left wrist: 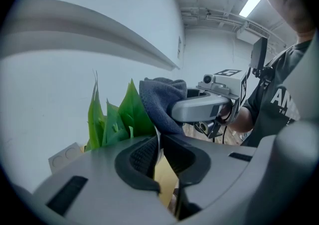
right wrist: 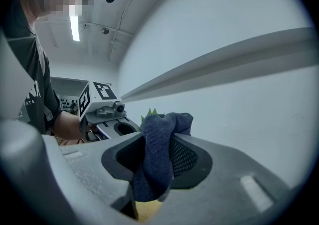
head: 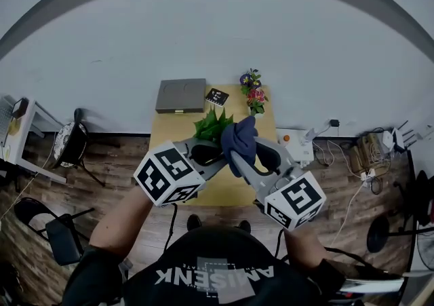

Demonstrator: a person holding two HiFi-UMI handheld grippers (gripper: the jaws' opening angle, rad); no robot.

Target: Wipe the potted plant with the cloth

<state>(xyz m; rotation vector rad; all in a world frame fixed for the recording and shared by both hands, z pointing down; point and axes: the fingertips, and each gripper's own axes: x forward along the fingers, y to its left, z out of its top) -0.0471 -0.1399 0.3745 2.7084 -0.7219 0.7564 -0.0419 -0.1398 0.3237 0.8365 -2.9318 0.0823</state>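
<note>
1. Potted plant (head: 212, 125): spiky green leaves standing near the middle of the light wooden tabletop (head: 169, 131), just beyond the tips of both tongs. The pot itself is hidden behind them.
2. Cloth (head: 241, 138): dark blue and bunched, at the plant's right side. In the head view its upper end overlaps the nearest leaves. In the left gripper view it lies against the rightmost leaf.
3. Right tongs (right wrist: 158, 136): clamped on the cloth. Fabric fills the space between the two pads, hangs out below them and rises in a fold above the tips.
4. Left tongs (left wrist: 159, 138): pads drawn almost together, pinching a pale sliver (left wrist: 158, 153) in the narrow slit between them. The sliver is too thin to identify. The tips sit just under the cloth and just beside the leaves.
5. Both tongs reach in from the near side of the tabletop and converge, their tips close together at the plant.
6. Far edge of the tabletop, left to right: a flat grey box (head: 181, 96), a black-and-white marker card (head: 217, 96) and a small bunch of flowers (head: 253, 91), all well apart from the tongs.
7. Surroundings: a pale wall (head: 217, 33) rises behind the tabletop, and a wooden floor (head: 115, 162) lies on either side of it.
</note>
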